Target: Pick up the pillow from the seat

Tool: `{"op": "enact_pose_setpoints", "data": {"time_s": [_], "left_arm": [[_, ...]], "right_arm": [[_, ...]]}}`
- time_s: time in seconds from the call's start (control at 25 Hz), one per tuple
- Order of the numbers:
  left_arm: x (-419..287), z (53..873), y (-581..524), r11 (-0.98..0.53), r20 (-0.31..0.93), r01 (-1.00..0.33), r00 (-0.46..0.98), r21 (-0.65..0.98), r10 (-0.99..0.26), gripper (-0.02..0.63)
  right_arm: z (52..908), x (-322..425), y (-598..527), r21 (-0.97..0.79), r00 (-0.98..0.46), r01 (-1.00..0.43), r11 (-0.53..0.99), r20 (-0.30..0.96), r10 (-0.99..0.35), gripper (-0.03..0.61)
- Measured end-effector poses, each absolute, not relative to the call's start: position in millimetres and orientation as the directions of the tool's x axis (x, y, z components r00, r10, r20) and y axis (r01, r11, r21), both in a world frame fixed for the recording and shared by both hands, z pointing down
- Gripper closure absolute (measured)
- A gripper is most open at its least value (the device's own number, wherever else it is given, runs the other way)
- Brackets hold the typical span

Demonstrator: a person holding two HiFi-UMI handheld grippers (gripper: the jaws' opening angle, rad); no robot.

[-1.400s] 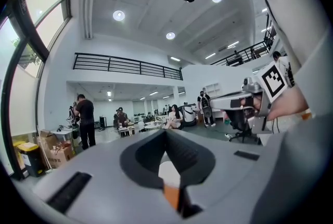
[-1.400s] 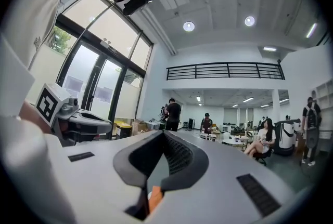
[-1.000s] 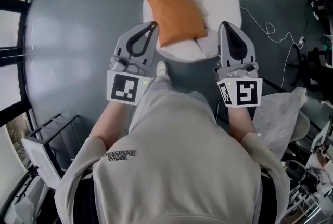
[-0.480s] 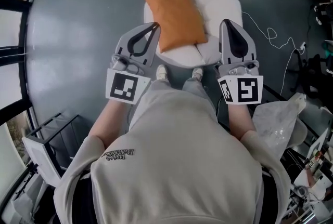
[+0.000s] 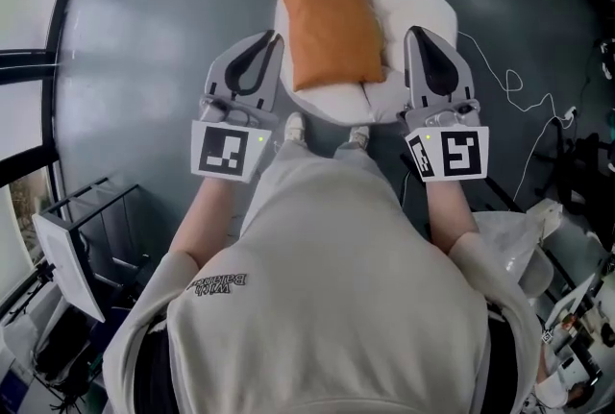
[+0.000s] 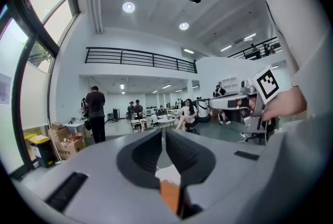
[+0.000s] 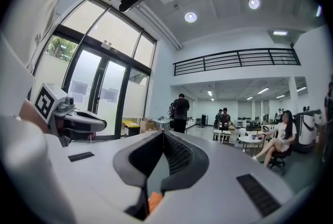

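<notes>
Head view shows my left tool (image 5: 268,40) and right tool (image 5: 419,36) both closed and empty, flanking the orange pillow (image 5: 332,30); it lies on the white seat (image 5: 424,7) at 12 o'clock, long axis running 12 to 6. My left tool is nearer, the pillow at its 1 o'clock; bare floor (image 5: 144,28) at 9 o'clock leaves room.
</notes>
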State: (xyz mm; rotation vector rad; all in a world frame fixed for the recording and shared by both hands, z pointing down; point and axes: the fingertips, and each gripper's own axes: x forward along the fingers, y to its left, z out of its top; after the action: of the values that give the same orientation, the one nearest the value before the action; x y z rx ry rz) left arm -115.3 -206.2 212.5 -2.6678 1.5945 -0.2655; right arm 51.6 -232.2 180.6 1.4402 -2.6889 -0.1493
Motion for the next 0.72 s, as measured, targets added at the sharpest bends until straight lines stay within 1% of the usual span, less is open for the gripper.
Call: {"op": "enact_pose_setpoints", "data": {"time_s": [0.16,0.28,0.36,0.4,0.44,0.48,0.52,0.56,0.6,0.72], "left_arm": [[-113,219,-215,-0.456,0.137,-0.884,0.442,-0.099,-0.887,0.603],[-110,234,-227,-0.462,0.184,-0.879,0.438,-0.118,-0.880,0.596],[-107,245,-236,-0.465,0.211,-0.873,0.432,-0.148,-0.877,0.526],[-105,249,-241,-0.465,0.214,-0.873,0.430,-0.149,-0.877,0.506],[-104,253,-247,-0.465,0.214,-0.874,0.431,-0.142,-0.876,0.503],[-103,258,-253,-0.466,0.214,-0.875,0.434,-0.133,-0.875,0.498],[-101,264,-258,-0.468,0.216,-0.875,0.436,-0.124,-0.873,0.494],[-100,272,-264,-0.469,0.222,-0.875,0.438,-0.115,-0.871,0.491],[-98,282,-269,-0.470,0.231,-0.877,0.439,-0.103,-0.868,0.482],[-94,321,-286,-0.474,0.268,-0.880,0.449,-0.035,-0.852,0.438]], "right_arm": [[194,68,-241,0.108,-0.542,-0.832,0.544,0.051,-0.839,0.568],[208,81,-251,0.097,-0.528,-0.841,0.532,0.073,-0.846,0.568],[221,92,-260,0.084,-0.517,-0.847,0.525,0.097,-0.850,0.568],[229,96,-265,0.081,-0.513,-0.849,0.522,0.110,-0.851,0.566],[236,100,-270,0.084,-0.510,-0.850,0.521,0.124,-0.851,0.564],[244,103,-276,0.095,-0.506,-0.849,0.520,0.136,-0.852,0.538],[253,105,-281,0.109,-0.501,-0.849,0.517,0.148,-0.853,0.464],[264,108,-286,0.121,-0.492,-0.850,0.512,0.161,-0.856,0.445],[277,111,-290,0.125,-0.483,-0.853,0.506,0.178,-0.858,0.441],[323,118,-303,0.107,-0.471,-0.855,0.507,0.251,-0.846,0.371]]}}
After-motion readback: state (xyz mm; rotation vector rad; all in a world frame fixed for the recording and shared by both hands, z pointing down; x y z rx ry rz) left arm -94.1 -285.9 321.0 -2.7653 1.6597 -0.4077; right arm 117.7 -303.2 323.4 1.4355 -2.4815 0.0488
